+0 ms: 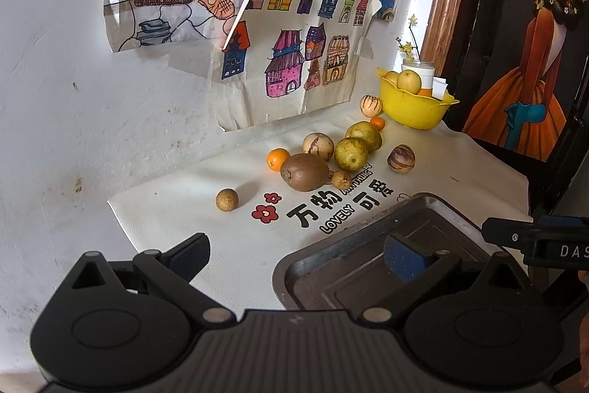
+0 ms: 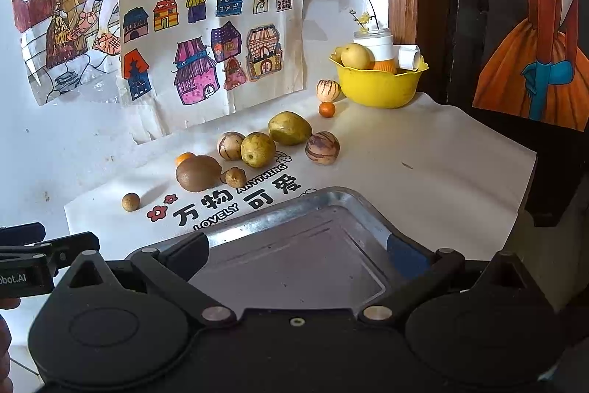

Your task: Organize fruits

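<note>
With both grippers, left (image 1: 296, 255) and right (image 2: 298, 251), spread wide and holding nothing over the tray (image 2: 294, 238), looks like fruit's all dead ahead on the mat (image 2: 423, 153), kiwi (image 2: 198, 173) lying crosswise, closer to left.

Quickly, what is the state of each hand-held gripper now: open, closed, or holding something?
Left hand-held gripper: open, holding nothing, partly over the grey metal tray.
Right hand-held gripper: open, holding nothing, over the same tray.
</note>
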